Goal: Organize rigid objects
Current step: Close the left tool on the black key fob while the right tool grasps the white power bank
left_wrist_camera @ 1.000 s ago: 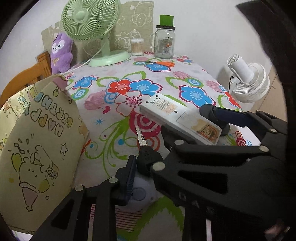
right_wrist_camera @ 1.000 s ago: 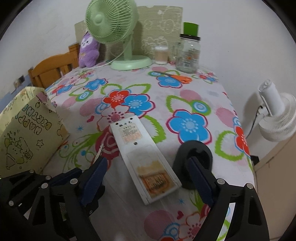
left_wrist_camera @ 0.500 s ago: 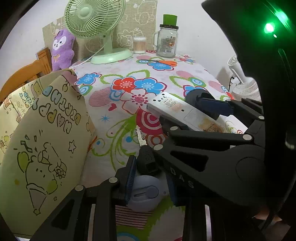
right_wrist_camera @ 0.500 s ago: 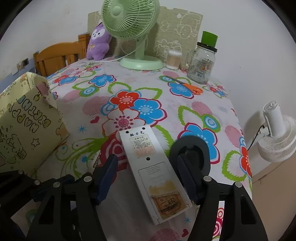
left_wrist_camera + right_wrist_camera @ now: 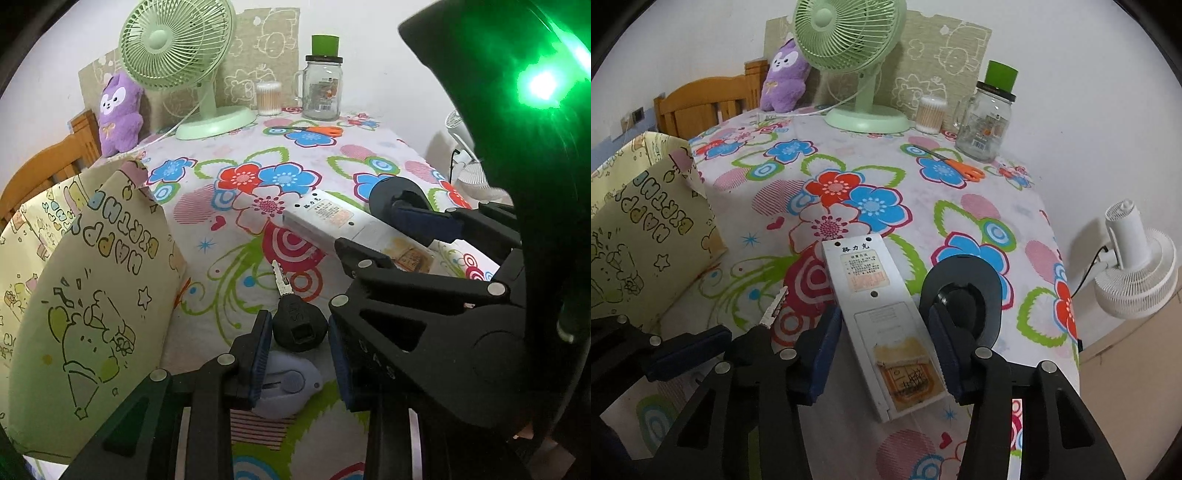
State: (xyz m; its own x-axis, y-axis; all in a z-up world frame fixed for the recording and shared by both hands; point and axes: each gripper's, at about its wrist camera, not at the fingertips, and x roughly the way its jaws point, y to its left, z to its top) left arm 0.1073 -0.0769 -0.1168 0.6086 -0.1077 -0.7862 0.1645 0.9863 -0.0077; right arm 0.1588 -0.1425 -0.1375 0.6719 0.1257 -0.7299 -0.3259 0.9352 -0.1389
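Note:
A black-headed key (image 5: 293,317) lies on the flowered tablecloth, its head between the open fingers of my left gripper (image 5: 297,354). A pale blue-grey plastic piece (image 5: 286,384) lies just below it. A long white remote-like device (image 5: 882,321) lies face down between the open fingers of my right gripper (image 5: 882,358); the pads do not visibly touch it. It also shows in the left wrist view (image 5: 351,225). A black round holder (image 5: 962,295) sits right of the device. The key's blade (image 5: 774,308) shows in the right view.
A yellow "Happy Birthday" paper box (image 5: 74,295) stands at the left, also in the right view (image 5: 635,236). At the back stand a green fan (image 5: 853,55), a purple plush (image 5: 785,74), a cotton-swab tub (image 5: 931,114), a glass jar (image 5: 988,118) and orange scissors (image 5: 960,168). A white fan (image 5: 1134,266) stands beyond the table's right edge.
Both grippers moved forward and lower. My left gripper's fingers now flank the key's head. My right gripper's fingers came down around the white device.

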